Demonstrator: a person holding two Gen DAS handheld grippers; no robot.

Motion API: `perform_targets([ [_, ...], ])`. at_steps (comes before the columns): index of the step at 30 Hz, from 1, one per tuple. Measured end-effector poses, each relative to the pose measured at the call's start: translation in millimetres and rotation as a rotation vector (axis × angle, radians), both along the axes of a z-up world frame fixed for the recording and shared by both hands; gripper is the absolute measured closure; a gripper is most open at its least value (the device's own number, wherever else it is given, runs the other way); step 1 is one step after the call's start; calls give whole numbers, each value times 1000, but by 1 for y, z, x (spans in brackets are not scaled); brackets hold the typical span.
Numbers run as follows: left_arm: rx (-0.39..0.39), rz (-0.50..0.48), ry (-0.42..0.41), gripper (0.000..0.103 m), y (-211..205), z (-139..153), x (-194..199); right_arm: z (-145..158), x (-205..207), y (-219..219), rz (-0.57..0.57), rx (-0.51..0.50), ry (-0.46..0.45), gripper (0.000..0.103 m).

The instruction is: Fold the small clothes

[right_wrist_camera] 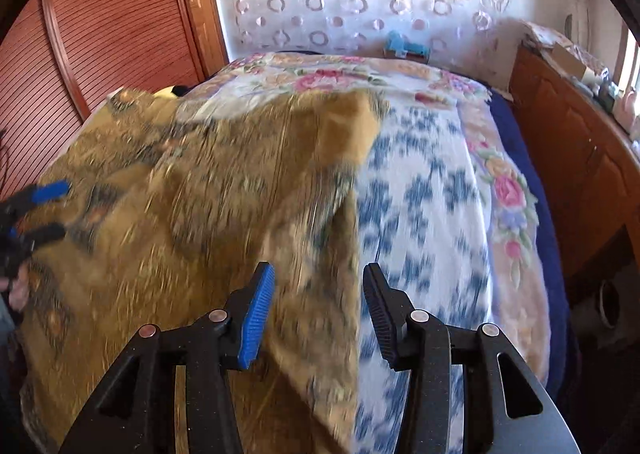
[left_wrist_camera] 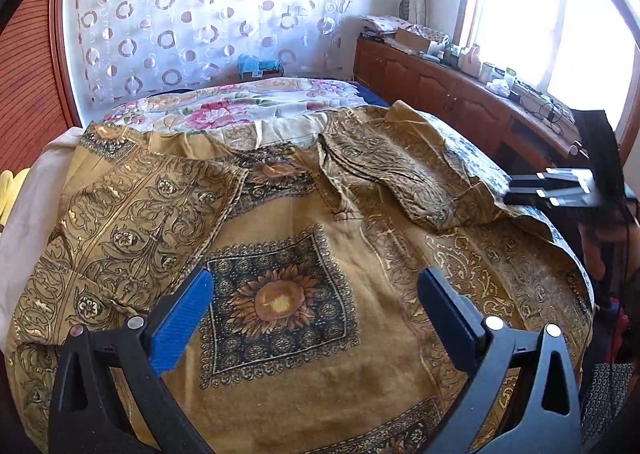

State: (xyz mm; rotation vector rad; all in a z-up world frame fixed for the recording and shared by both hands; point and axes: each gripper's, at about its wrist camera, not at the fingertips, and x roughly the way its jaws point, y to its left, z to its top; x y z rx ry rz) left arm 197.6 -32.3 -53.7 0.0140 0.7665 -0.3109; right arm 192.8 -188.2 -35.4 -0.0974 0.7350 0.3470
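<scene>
We hold our left gripper [left_wrist_camera: 316,314] over a mustard-gold patterned shirt [left_wrist_camera: 304,238] spread flat on the bed [left_wrist_camera: 240,101]. Its jaws stand wide apart with nothing between them; a dark-bordered sunflower square [left_wrist_camera: 280,302] of the print lies in the gap, below the blue pads and not touched by them. Ahead of the jaws and to their right, one sleeve [left_wrist_camera: 404,173] lies folded inward across the chest, rumpled. The other sleeve spreads out flat ahead of the left jaw.

Our right gripper [right_wrist_camera: 318,314] hangs over the right edge of the shirt [right_wrist_camera: 192,221], jaws partly apart and gripping nothing. That cloth edge runs between the two jaws in the right wrist view, though we cannot tell how far below them it lies, as the view is blurred. Under the right jaw we see a blue-and-white blanket [right_wrist_camera: 424,205]. From the left wrist view the right gripper [left_wrist_camera: 528,189] shows at the far right, beside the folded sleeve.
</scene>
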Motion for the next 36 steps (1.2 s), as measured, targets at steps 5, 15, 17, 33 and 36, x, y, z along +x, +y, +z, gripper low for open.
perform_targets([
  [5, 5, 26, -1, 1, 12, 1, -1, -8, -18, -15, 7, -15, 0, 55],
  [15, 2, 59, -14, 1, 31, 4, -6, -13, -37, -37, -52, -83, -25, 99],
  [17, 6, 65, -17, 1, 36, 4, -5, -10, -41, -42, -47, -55, -27, 99],
  [33, 92, 203, -40, 5, 133, 31, 48, 12, 10, -25, -43, -47, -108, 48],
  [36, 91, 209, -15, 13, 144, 30, 63, 6, 38, -17, -40, -52, -102, 48],
])
